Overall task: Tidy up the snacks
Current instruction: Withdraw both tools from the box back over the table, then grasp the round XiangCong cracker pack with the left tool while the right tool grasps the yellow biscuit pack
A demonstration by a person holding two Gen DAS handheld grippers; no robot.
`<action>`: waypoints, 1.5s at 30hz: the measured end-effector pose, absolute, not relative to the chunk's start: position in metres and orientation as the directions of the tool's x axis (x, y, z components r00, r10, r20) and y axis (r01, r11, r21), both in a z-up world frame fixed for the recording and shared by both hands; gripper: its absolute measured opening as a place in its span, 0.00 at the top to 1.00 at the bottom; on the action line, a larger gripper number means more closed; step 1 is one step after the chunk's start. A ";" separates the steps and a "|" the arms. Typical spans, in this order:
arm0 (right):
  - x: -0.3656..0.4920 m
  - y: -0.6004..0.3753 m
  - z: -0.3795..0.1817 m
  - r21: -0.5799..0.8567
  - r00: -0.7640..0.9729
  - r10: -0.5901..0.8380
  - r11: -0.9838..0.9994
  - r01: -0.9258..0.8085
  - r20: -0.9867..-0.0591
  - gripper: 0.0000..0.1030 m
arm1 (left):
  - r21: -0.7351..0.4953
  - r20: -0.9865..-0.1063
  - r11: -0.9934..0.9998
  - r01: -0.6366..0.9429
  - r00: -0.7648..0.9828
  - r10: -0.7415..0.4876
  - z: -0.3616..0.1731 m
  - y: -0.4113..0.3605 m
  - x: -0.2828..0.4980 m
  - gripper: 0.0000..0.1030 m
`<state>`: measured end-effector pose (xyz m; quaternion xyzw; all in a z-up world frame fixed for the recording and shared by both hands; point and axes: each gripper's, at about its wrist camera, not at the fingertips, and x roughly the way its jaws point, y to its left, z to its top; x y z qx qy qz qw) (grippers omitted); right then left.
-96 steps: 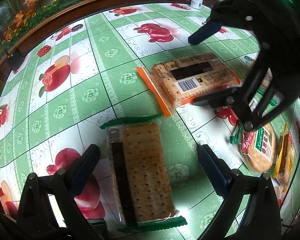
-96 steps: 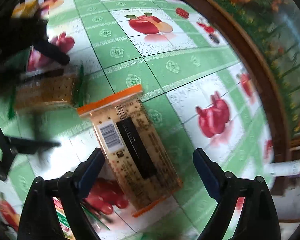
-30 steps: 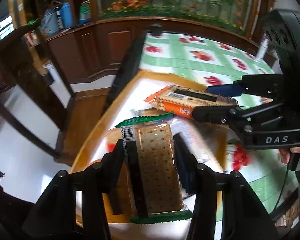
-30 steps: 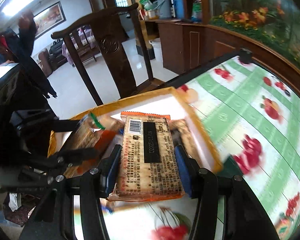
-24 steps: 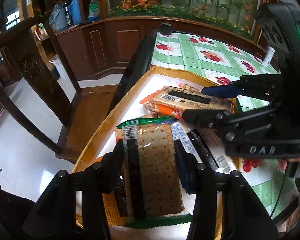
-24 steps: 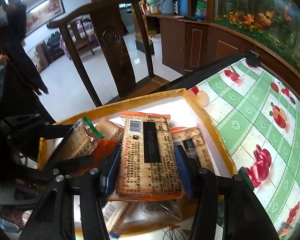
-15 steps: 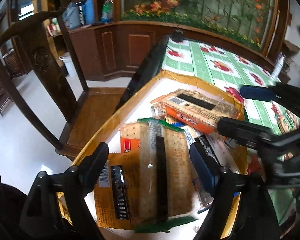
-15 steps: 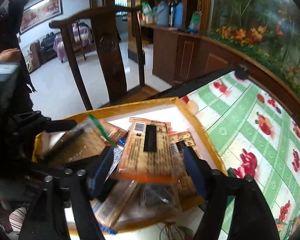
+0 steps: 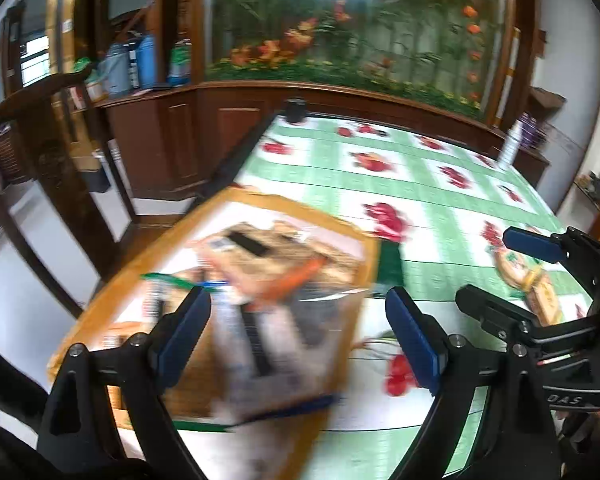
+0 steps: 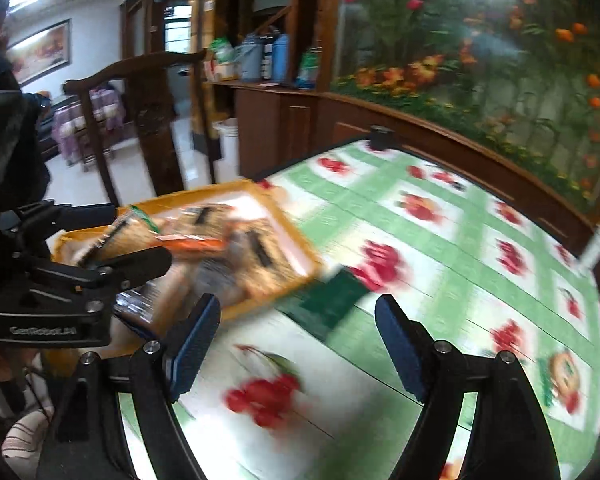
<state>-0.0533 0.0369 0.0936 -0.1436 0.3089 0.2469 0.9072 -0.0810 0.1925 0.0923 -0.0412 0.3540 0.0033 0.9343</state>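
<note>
The left gripper [image 9: 298,330], clamped on a green-edged cracker pack [image 9: 260,344] a second ago, has just been opening and now stands apart over the orange tray [image 9: 100,292], the pack apparently dropped among the others, though blur hides how it lies. The right gripper [image 10: 298,338] has likewise let go; its jaws stand apart with nothing between them, its orange-edged pack [image 10: 192,244] in the tray, and both can go for the round biscuit packs [image 9: 516,270] further along the table [image 9: 440,200].
</note>
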 end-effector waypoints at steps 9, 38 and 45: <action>-0.057 -0.033 0.086 -0.084 0.719 0.261 0.910 -0.405 -0.644 0.21 | -0.077 -0.674 0.994 0.075 0.731 -0.107 0.086 0.122 -0.063 0.13; -0.062 -0.188 0.070 0.003 0.713 0.102 0.990 -0.139 -0.693 0.21 | -0.041 -0.726 0.963 0.265 0.655 -0.211 0.066 -0.015 -0.021 0.13; -0.063 -0.210 0.061 0.034 0.674 0.119 0.990 -0.139 -0.729 0.19 | -0.067 -0.750 0.957 0.283 0.618 -0.235 0.061 -0.023 -0.005 0.13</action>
